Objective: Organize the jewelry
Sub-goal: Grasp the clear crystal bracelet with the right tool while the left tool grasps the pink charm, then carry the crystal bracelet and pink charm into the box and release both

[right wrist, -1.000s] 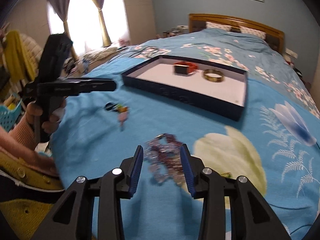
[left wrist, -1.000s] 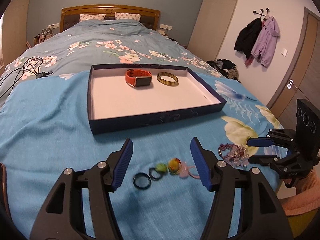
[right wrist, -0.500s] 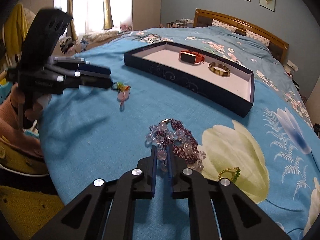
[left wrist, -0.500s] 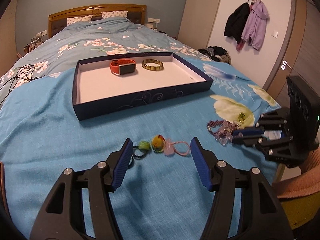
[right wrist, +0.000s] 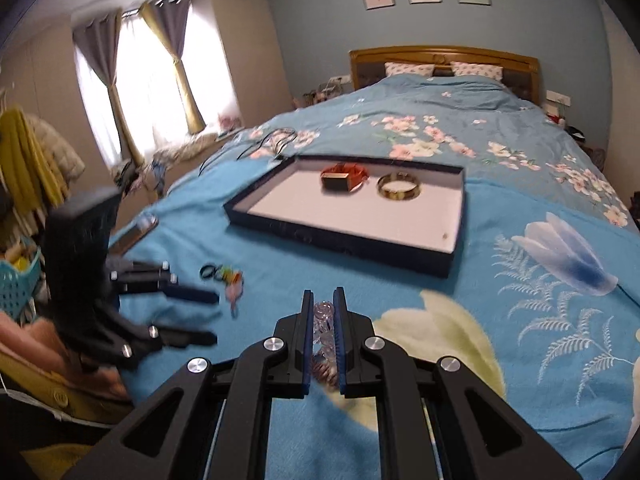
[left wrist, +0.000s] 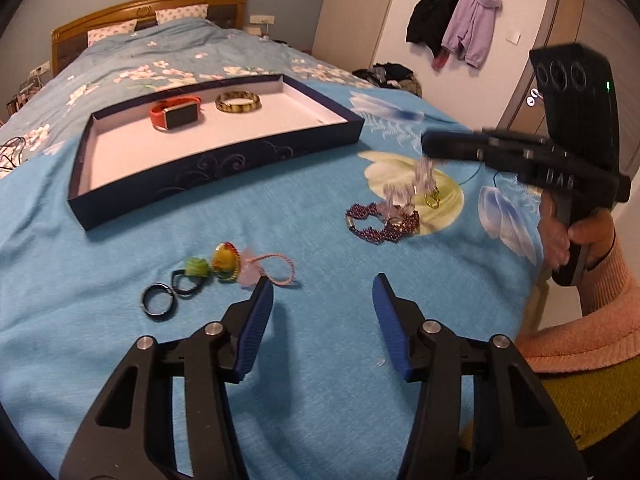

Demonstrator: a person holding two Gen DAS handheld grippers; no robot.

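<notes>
A dark blue tray (left wrist: 224,160) with a white floor lies on the bed; it shows in the right wrist view too (right wrist: 456,216). It holds an orange smartwatch (left wrist: 176,114) and a gold bangle (left wrist: 238,102). My right gripper (right wrist: 323,312) is shut on a clear bead bracelet (right wrist: 322,314) and lifts it; it hangs blurred in the left wrist view (left wrist: 420,176). A purple bead bracelet (left wrist: 380,224) and a small gold ring (left wrist: 433,199) lie below. My left gripper (left wrist: 322,298) is open and empty above the bedspread, right of a black ring (left wrist: 159,304), green hair tie (left wrist: 194,270), yellow ring (left wrist: 225,259) and pink cord (left wrist: 272,270).
The bed's front edge runs just below my grippers. A blue basket (right wrist: 18,280) stands on the floor at the left. Black cables (right wrist: 264,144) lie on the bedspread beyond the tray. Coats (left wrist: 456,20) hang on the right wall.
My right gripper has closed on the clear bead bracelet and lifted it off the bedspread. My left gripper has shifted right, away from the small rings.
</notes>
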